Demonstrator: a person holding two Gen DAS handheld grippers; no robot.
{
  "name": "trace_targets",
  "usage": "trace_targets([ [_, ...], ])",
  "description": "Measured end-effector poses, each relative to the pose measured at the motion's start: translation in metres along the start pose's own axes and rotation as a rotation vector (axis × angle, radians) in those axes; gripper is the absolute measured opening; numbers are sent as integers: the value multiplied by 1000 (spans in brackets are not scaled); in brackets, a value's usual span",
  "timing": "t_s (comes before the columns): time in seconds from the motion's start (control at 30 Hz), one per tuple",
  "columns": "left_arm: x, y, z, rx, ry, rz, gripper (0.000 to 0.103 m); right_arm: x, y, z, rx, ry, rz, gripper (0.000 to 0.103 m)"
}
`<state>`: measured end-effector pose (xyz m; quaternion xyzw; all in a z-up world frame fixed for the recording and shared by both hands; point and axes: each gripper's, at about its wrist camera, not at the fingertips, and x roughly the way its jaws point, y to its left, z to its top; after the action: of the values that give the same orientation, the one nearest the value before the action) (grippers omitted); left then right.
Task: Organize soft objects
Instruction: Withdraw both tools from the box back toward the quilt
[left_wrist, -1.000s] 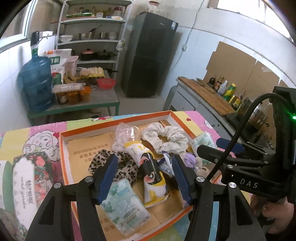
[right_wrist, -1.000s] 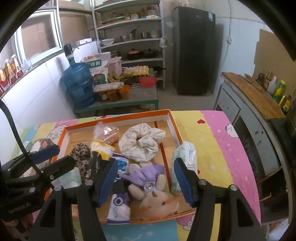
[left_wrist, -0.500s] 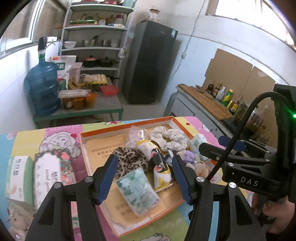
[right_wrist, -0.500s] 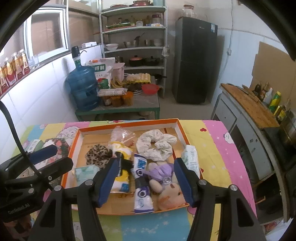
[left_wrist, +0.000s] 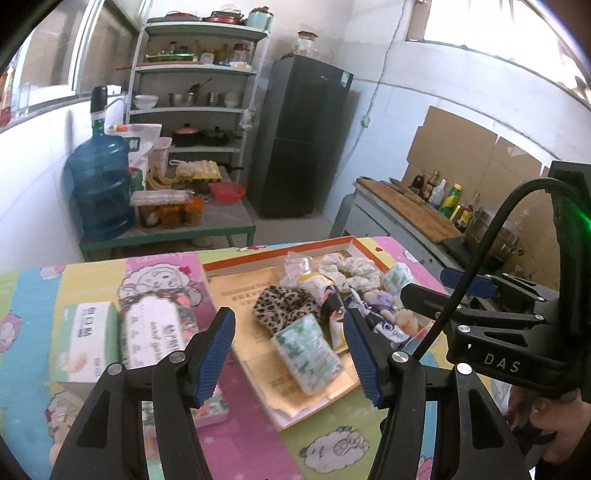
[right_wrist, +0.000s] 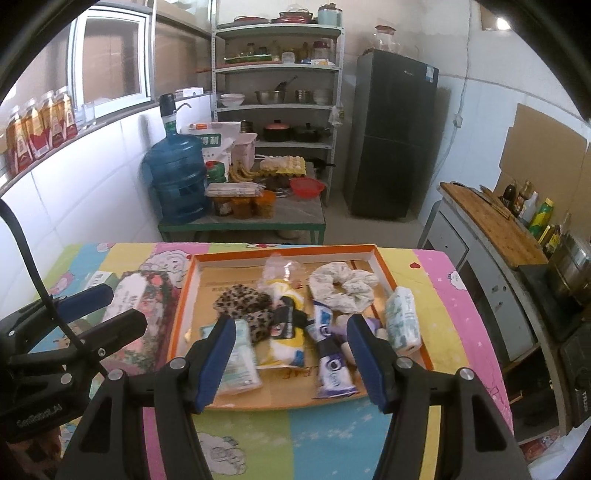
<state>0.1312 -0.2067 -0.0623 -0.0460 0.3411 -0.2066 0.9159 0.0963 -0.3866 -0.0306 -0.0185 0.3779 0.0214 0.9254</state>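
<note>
Soft objects piled in orange tray (right_wrist: 384, 271): leopard scrunchie (right_wrist: 240, 301), white scrunchie (right_wrist: 341, 286). Left gripper (left_wrist: 290, 350), right gripper (right_wrist: 290, 360) fingers spread, empty. Risk: crowded overlap, pinch snagging neighbouring packet.

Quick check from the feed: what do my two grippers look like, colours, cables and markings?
Both are black frames with ribbed blue finger pads and silver screws. The right gripper reads "DAS", with a black cable and green light. The left gripper reads "GenRobot.AI", also cabled.
</note>
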Motion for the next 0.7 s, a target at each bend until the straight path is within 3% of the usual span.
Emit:
trace_targets([
  [0.7,-91,78,-30,-18,-61,82,63,-43,103,-13,-73,-29,28,63],
])
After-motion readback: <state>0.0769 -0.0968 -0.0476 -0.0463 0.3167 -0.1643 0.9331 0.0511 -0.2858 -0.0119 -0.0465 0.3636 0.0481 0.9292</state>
